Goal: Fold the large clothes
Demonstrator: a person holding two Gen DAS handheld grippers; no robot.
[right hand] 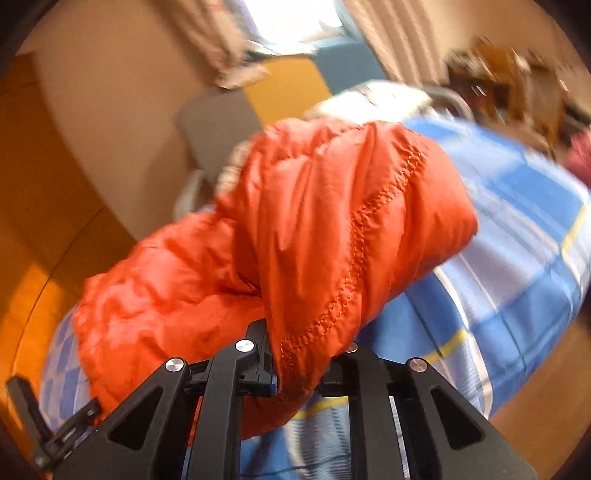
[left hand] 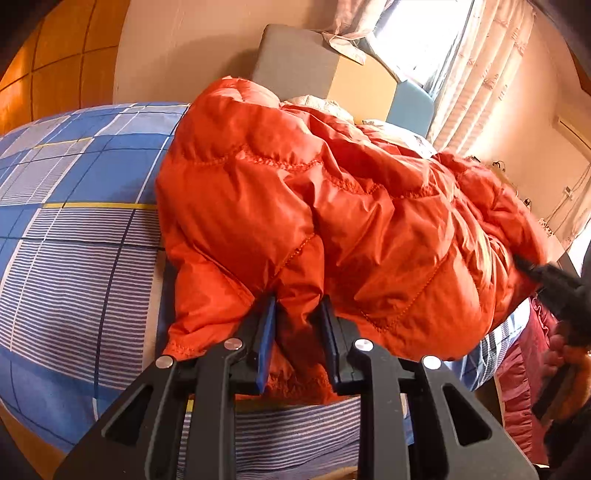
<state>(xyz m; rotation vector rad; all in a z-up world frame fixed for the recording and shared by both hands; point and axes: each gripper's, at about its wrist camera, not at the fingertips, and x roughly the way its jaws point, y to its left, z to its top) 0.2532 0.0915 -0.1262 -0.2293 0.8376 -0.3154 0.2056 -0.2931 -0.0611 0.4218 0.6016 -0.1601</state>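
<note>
An orange quilted puffer jacket [left hand: 295, 206] lies bunched on a bed with a blue checked sheet [left hand: 74, 221]. My left gripper [left hand: 298, 314] is shut on a fold of the jacket's near edge, blue pads pressing the fabric from both sides. In the left wrist view my right gripper [left hand: 524, 264] appears at the far right, its dark tip at the jacket's other end, a hand behind it. In the right wrist view my right gripper [right hand: 301, 347] is shut on a stitched hem of the orange jacket [right hand: 332, 221], which drapes over its fingers and hides the tips. That view is motion-blurred.
A grey and tan headboard [left hand: 314, 62] and pillows stand at the bed's far end under a curtained window [left hand: 424, 33]. Wooden wardrobe panels [left hand: 48, 74] are at the left. A dark red ruffled cloth [left hand: 524, 369] hangs beside the bed at right.
</note>
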